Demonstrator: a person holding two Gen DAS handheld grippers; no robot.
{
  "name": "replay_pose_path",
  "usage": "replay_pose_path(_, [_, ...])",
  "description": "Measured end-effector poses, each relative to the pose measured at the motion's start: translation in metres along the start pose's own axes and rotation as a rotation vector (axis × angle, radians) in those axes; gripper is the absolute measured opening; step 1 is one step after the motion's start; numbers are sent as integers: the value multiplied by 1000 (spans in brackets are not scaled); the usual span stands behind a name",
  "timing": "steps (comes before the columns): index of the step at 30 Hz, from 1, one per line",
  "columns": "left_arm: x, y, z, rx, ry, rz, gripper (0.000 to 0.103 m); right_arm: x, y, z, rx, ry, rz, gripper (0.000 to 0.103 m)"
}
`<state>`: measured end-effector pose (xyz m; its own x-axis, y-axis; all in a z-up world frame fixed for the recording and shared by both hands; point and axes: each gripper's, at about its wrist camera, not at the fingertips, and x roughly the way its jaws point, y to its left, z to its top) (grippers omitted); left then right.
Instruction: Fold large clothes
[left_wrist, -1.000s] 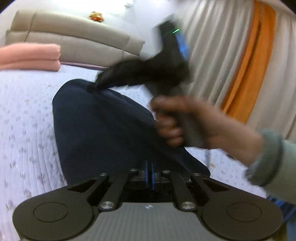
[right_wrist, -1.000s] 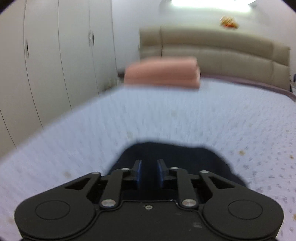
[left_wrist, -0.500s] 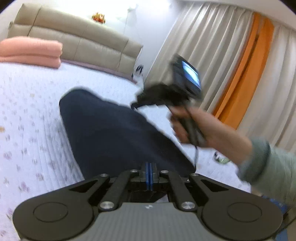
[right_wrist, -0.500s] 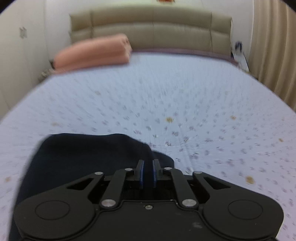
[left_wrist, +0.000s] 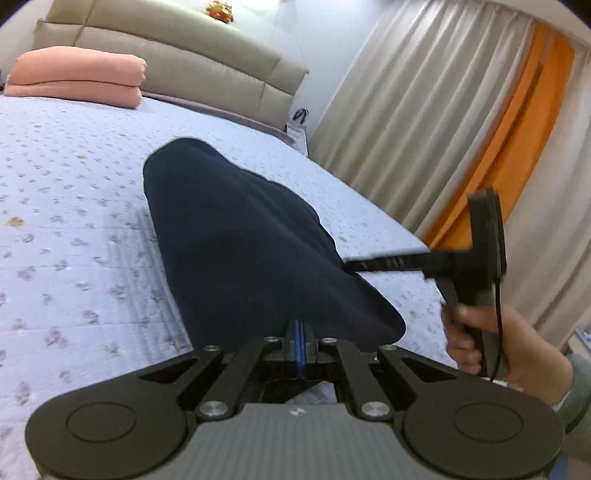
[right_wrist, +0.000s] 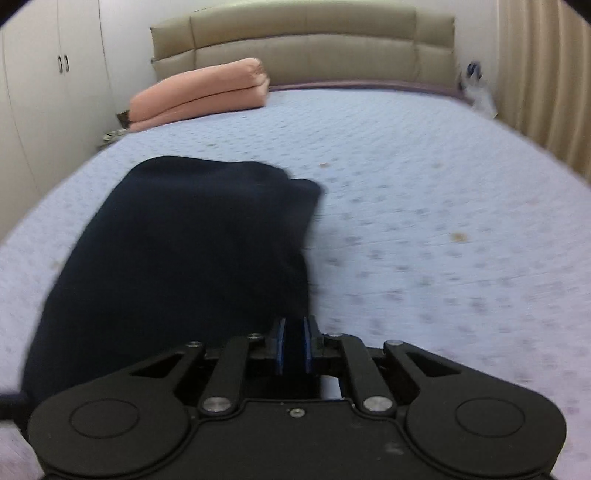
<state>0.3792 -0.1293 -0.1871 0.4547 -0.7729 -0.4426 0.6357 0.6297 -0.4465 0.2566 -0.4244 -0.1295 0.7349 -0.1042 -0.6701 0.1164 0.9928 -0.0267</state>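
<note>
Swinging across from the far end of the dark navy garment (left_wrist: 236, 254), my right hand-held gripper (right_wrist: 294, 347) is now sitting low at the near right corner of the cloth, beside the bed's edge; the left wrist view is catching it side-on, with the person's hand (left_wrist: 491, 343) wrapped round its handle. Its jaws have just been opening a touch, yet dark cloth is filling the narrow gap between the blue pads (right_wrist: 279, 345), so I am reading it as pinching a fold of the garment. My left hand-held gripper (left_wrist: 298, 343) is staying at the near edge with its pads pressed together, seemingly nipping the cloth's hem, though whether cloth is really caught there I cannot tell.

The garment is lying on the lilac flowered bedspread (left_wrist: 74, 229), towards the foot of the bed, and is already looking like a long, narrow doubled-over panel with a rounded far end. I am judging the lengthwise folding as done and at least one crosswise fold as still waiting.

Open bedspread is stretching wide on both sides and ahead, so room for carrying the near end forward is plentiful. A folded pink blanket (right_wrist: 201, 94) by the padded headboard (right_wrist: 303, 40) is well apart. Curtains (left_wrist: 436, 110) are hanging close past the bed's right edge.
</note>
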Motion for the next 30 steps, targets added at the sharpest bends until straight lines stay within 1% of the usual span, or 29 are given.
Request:
replay_pose_path(1, [-3,0,4,-16,-9,-16,3,-8,-1,-3,0,5,-8,19])
replay_pose_path(2, [-5,-2,7,-19,-19,-30,3,-16,-1,-5,4,2,8,20])
replay_pose_path(3, [-8,-7,9,-11,-39,-41,4,-26,1,-8,7,-9,37,20])
replay_pose_path(4, [-10,-13,13,4,-67,-58,4,-36,5,-10,5,-29,71,20])
replay_pose_path(5, [-11,-22,18,14,-79,-67,5,-47,13,-13,-12,-58,106,20])
replay_pose_path(7, [-3,-33,26,48,-67,-42,8,-53,28,-16,-61,-76,120,21])
replay_pose_path(8, [3,-37,26,71,-48,-15,8,-51,36,-20,-86,-66,115,21])
replay_pose_path(10, [22,-35,18,88,35,29,7,-41,42,-30,-103,-22,106,20])
replay_pose_path(11, [28,-30,13,76,56,33,6,-31,39,-36,-91,13,99,20])
replay_pose_path(12, [29,-25,9,51,69,21,4,-21,34,-39,-71,42,91,19])
replay_pose_path(13, [27,-18,6,11,74,0,3,-14,25,-45,-29,75,98,18])
replay_pose_path(14, [23,-14,6,-18,74,-18,3,-12,15,-49,15,83,126,16])
replay_pose_path(15, [18,-12,5,-26,69,-25,3,-15,9,-51,39,84,144,13])
replay_pose_path(20, [-4,-18,6,31,69,-15,5,-33,-6,-47,58,101,169,13])
replay_pose_path(21, [-10,-19,7,41,65,-6,5,-33,-9,-45,57,102,171,20])
replay_pose_path(22, [-18,-19,8,48,57,10,7,-35,-11,-40,56,97,173,24])
replay_pose_path(23, [-25,-20,11,55,44,30,8,-39,-14,-33,58,80,184,42])
replay_pose_path(24, [-32,-20,14,60,30,45,10,-43,-16,-28,64,58,189,66])
replay_pose_path(26, [-38,-18,23,58,-13,75,14,-45,-21,-12,89,-12,199,92])
replay_pose_path(27, [-39,-16,30,44,-36,97,21,-43,-22,-3,97,-42,205,93])
replay_pose_path(28, [-35,-11,40,10,-52,131,34,-38,-22,8,102,-68,223,95])
replay_pose_path(29, [-30,-6,50,-27,-55,156,42,-30,-22,17,108,-84,241,98])
replay_pose_path(30, [-22,-2,58,-67,-57,172,59,-20,-21,26,119,-97,255,99])
